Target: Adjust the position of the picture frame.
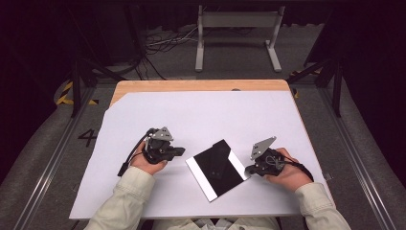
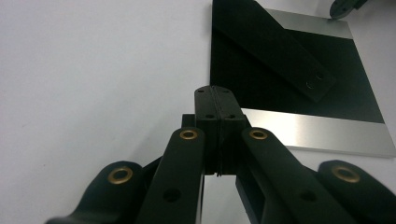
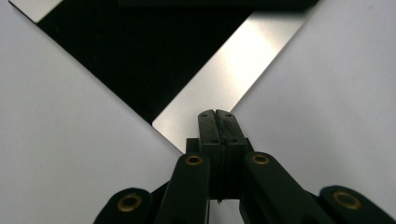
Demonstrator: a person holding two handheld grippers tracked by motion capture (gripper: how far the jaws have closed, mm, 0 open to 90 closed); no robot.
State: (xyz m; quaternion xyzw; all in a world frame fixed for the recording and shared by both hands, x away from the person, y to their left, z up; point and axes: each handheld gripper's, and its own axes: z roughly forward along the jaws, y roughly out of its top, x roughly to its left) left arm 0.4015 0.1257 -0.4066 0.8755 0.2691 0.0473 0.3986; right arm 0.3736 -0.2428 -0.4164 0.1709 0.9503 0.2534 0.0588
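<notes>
A flat square plate [image 1: 218, 169], glossy black with a silver strip along two opposite edges, lies tilted on the white sheet near the table's front. My left gripper [image 1: 180, 152] rests on the sheet just left of the plate, its jaws shut and empty, pointing at the plate [image 2: 299, 79] from a short gap. My right gripper [image 1: 248, 168] sits at the plate's right side, jaws shut, its tips over the edge of the silver strip [image 3: 224, 70]. In the left gripper view my left gripper [image 2: 215, 91] has both pads pressed together. The right gripper [image 3: 216, 114] looks the same.
A white sheet [image 1: 201, 115] covers most of the wooden table [image 1: 201, 85]. Beyond the far edge stands a grey metal frame [image 1: 237, 36] with cables [image 1: 165, 43] on the floor. Metal rails run along both sides of the table.
</notes>
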